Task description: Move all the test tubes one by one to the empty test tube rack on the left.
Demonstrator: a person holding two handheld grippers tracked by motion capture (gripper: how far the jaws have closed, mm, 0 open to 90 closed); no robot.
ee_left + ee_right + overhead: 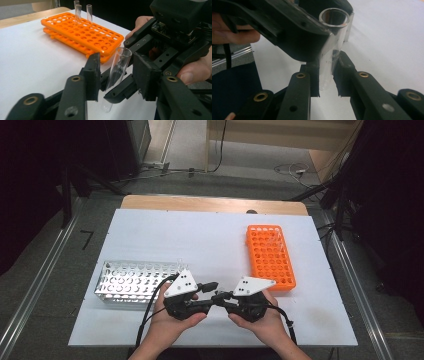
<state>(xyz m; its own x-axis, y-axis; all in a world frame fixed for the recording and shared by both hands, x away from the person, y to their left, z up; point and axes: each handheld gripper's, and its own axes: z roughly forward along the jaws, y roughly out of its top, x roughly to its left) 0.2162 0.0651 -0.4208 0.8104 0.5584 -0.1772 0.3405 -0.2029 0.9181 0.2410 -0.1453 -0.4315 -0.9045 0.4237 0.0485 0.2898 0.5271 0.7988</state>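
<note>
While the glass test tube [331, 57] is being clamped low down by the right hand-held gripper [326, 75], the left hand-held gripper [116, 75] is being set around it, jaws apart and not yet pressing. If released early, the tube risks slipping onto the counter [210, 240]. It is being shown clear, empty, open-mouthed, near the orange rack [270, 256].

You look down from above the near table edge; each gripper camera faces the other closely, sharing the test tube [117, 72].
</note>
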